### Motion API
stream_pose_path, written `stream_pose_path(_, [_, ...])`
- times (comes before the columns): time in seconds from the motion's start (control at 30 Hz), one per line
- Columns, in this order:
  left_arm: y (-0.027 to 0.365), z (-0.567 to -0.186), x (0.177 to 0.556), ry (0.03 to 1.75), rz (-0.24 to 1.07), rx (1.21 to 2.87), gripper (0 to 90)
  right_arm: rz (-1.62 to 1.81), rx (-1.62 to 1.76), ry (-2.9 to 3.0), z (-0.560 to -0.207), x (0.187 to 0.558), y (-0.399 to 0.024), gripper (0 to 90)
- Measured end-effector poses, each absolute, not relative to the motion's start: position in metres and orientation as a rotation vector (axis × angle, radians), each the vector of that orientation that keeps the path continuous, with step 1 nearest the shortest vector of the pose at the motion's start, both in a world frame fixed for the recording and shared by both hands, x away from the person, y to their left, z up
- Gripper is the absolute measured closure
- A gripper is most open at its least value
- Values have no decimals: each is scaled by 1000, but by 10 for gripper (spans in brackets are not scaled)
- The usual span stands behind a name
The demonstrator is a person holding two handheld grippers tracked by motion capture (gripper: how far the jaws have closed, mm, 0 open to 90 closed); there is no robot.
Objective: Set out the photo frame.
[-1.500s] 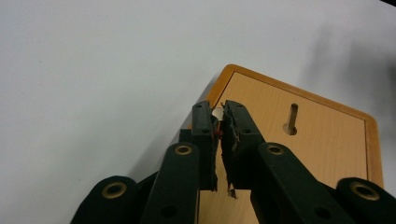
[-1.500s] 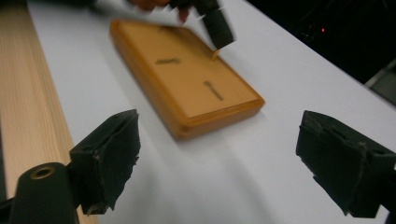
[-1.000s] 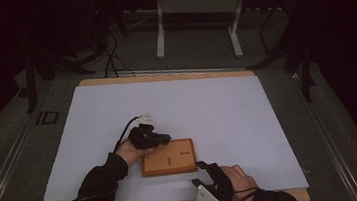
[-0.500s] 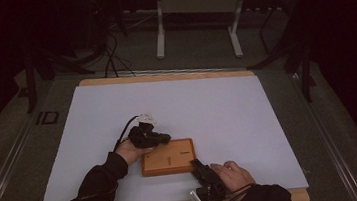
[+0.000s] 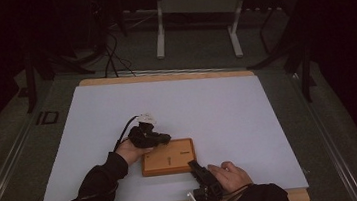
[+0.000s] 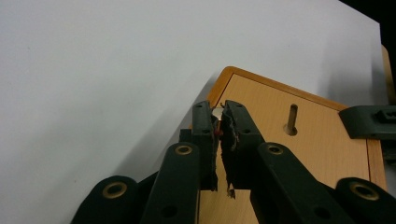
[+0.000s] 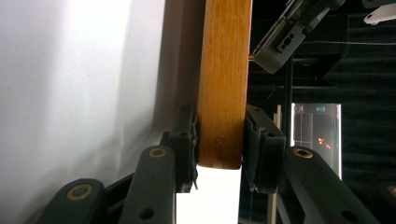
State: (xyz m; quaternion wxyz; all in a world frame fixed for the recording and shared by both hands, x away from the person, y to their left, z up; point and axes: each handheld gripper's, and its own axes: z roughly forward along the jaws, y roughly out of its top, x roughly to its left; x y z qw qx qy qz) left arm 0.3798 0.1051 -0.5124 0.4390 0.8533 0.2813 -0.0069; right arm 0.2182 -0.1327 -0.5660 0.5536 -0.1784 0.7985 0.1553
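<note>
board: wood, smooth, satin orange finish
sheet: white, matt, paper-like
jaws: black matt plastic, brass-look rivets
pads: rough, frayed

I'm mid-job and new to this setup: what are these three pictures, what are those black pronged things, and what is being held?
No robot here: a person at a table holds a two-jaw tool in each hand. The high view looks down on the white table top. Each other picture comes from a camera riding on one tool, looking along its black jaws. On the table lies a flat wooden board with a slot in its face. The right hand-held gripper has just closed on the board's edge, pads pressing both faces. The left hand-held gripper is shut at the board's far corner, pinching something small that I cannot make out.
</note>
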Motion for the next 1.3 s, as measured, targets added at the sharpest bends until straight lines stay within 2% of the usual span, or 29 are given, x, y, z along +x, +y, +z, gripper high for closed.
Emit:
stream_pose_path(0.33, [104,-510,379,691,-11,2139,831,375,-441,1906,-564,219,-134,681])
stream_pose_path(0.67, [113,-499,371,702,96,2126,498,413,-440,1944,-556,222,-136,681])
stream_pose_path(0.7, [116,-497,370,701,99,2120,493,419,-437,1950,-554,222,-136,681])
stream_pose_path(0.77, [119,-495,368,699,91,2106,423,430,-442,1959,-552,223,-137,681])
stream_pose_path(0.8, [122,-494,367,700,66,2105,416,429,-453,1963,-551,223,-137,681])
stream_pose_path(0.87, [127,-492,364,653,29,2098,305,441,-450,1972,-549,224,-137,682])
stream_pose_path(0.93, [130,-490,361,639,20,2083,235,453,-450,1983,-545,225,-138,683])
stream_pose_path(1.07, [136,-487,351,610,120,2060,149,489,-430,2016,-539,228,-139,685])
stream_pose_path(1.3, [149,-480,340,605,147,2018,89,497,-435,2048,-531,234,-140,686])
